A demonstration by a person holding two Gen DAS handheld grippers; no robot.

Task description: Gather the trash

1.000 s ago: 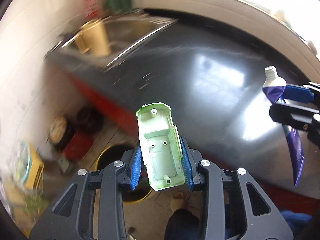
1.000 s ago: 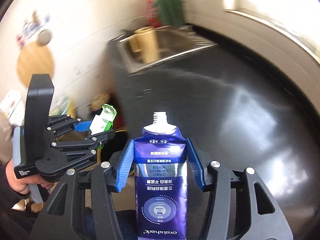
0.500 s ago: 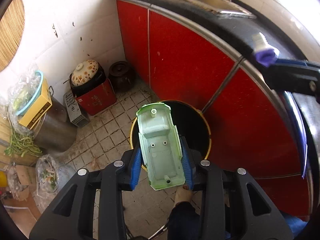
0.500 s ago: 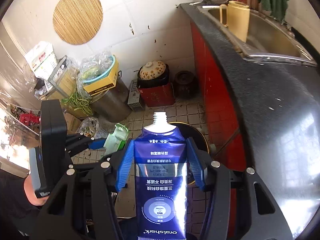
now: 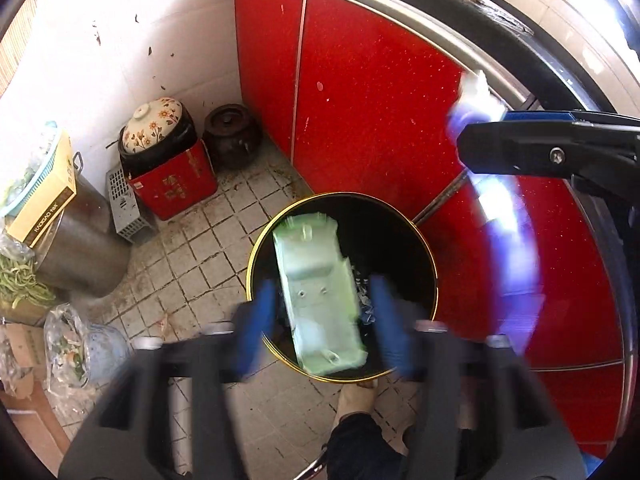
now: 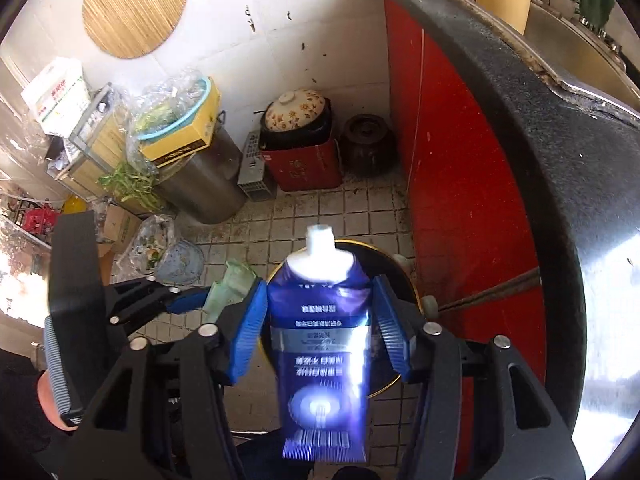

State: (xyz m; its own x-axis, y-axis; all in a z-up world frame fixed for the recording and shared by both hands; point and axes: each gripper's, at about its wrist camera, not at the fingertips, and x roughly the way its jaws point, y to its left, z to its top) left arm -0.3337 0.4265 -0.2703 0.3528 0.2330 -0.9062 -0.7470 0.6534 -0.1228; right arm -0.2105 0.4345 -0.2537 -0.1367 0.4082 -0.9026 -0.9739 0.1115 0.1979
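Note:
A pale green plastic shell (image 5: 316, 280) hangs blurred over the black gold-rimmed bin (image 5: 425, 240) on the floor. It sits between the jaws of my left gripper (image 5: 322, 294), which are opening, with a gap on each side of it. In the right wrist view a blue toothpaste tube (image 6: 320, 344), cap end forward, is smeared with motion. It lies between the opening jaws of my right gripper (image 6: 320, 292), and the blue pads (image 6: 252, 324) stand clear of it. The bin (image 6: 374, 256) lies right under the tube. The left gripper (image 6: 188, 300) and green shell (image 6: 232, 286) show at the left.
Red cabinet doors (image 5: 372, 92) under a black counter (image 6: 560, 152) stand right behind the bin. A flowered clay pot (image 5: 154, 124) on a red box, a dark jar (image 5: 230, 136), a steel pot (image 5: 76, 248) and vegetable bags crowd the left. A person's foot (image 5: 356, 400) is beside the bin.
Both pairs of jaws have spread apart and let go of the green shell and the tube, which now blur as they slip down. Both cameras have sunk closer to the bin.

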